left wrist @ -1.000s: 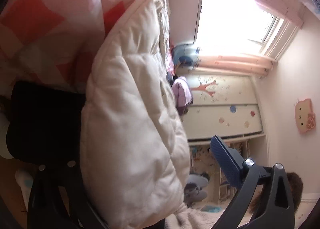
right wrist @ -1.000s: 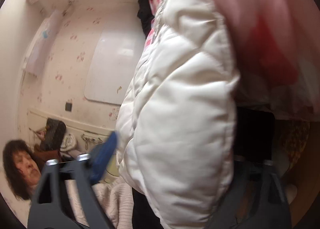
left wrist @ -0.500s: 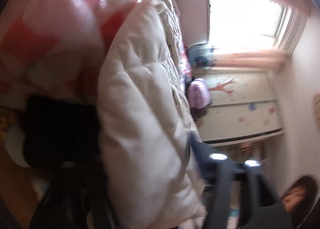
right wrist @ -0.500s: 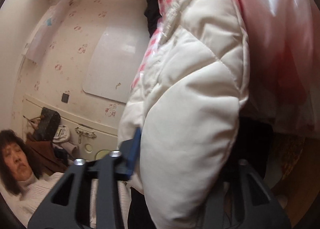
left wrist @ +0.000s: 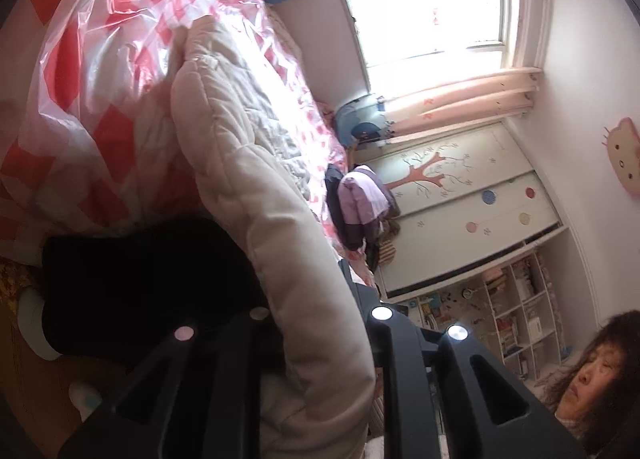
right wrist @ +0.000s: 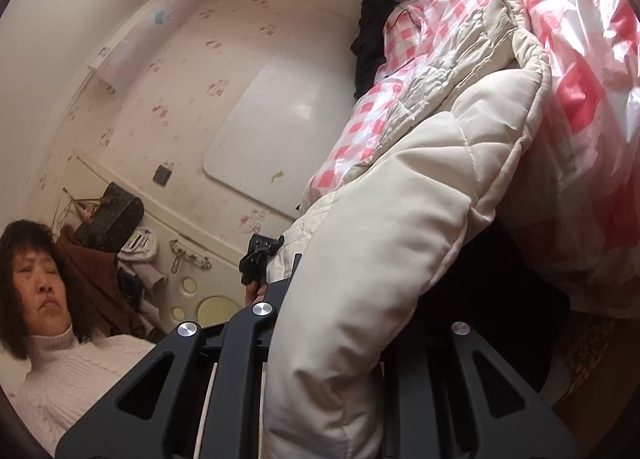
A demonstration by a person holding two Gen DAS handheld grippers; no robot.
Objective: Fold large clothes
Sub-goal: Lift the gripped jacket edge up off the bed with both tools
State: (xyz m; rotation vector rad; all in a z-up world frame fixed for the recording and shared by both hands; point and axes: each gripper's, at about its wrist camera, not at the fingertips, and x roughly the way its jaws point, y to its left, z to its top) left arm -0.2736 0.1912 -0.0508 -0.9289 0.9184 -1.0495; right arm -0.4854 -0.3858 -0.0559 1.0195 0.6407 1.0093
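Observation:
A cream quilted coat (left wrist: 240,179) (right wrist: 420,179) lies on a bed covered by a pink-and-white checked plastic sheet (left wrist: 100,39) (right wrist: 580,59). Its near padded edge is lifted off the bed. My left gripper (left wrist: 308,299) has its jaws closing, and the coat's thick edge is squeezed between its fingers. My right gripper (right wrist: 360,299) is closing likewise, with the puffy edge pinched between its fingers. In the right wrist view the left gripper (right wrist: 260,255) appears small at the coat's far end. The fingertips are mostly hidden by padding.
A person in a white sweater (right wrist: 60,359) (left wrist: 592,371) is close behind the grippers. A wardrobe painted with a tree (left wrist: 460,199), open shelves (left wrist: 520,307) and a bright window (left wrist: 432,11) are on one side. A pile of clothes (left wrist: 360,199) sits on the bed's far end. Bags (right wrist: 112,219) hang on the wall.
Both grippers have narrowed from wide onto the coat's edge and risen, lifting that edge off the bed. More of the bed's top and the room now shows.

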